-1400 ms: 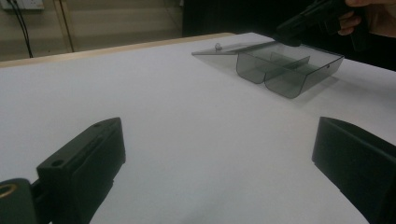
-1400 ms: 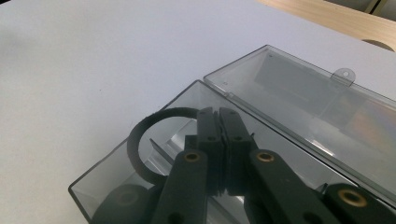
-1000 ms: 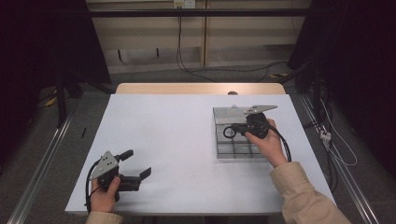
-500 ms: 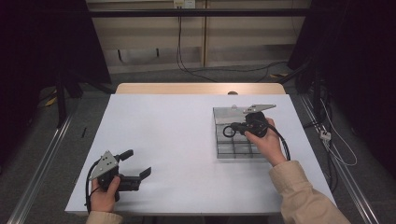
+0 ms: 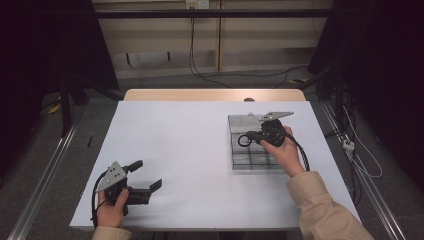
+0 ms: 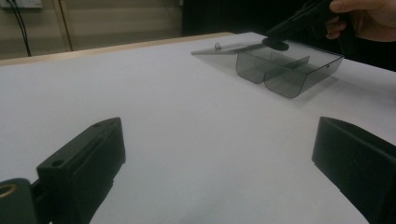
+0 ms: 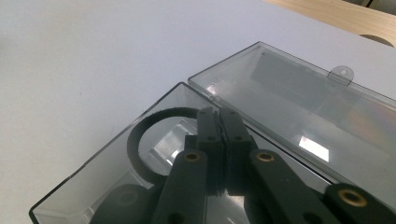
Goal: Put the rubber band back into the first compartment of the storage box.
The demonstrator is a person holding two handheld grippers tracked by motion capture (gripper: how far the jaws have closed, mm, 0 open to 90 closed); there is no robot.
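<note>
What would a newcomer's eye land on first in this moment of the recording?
Most likely the clear smoky plastic box at the right of the white table, its lid folded open behind it. The right gripper hangs over the box with its jaws shut on a black ring, above one compartment. The left gripper sits near the table's front left corner, jaws wide open, holding nothing.

Two tools: the left tool (image 5: pixel 149 189) and the right tool (image 5: pixel 248 137). One clear box (image 5: pixel 240 160) (its lid (image 7: pixel 299 116) hinged open) sits on one bench (image 5: pixel 180 150). One black ring (image 7: pixel 140 135). Two hands.
</note>
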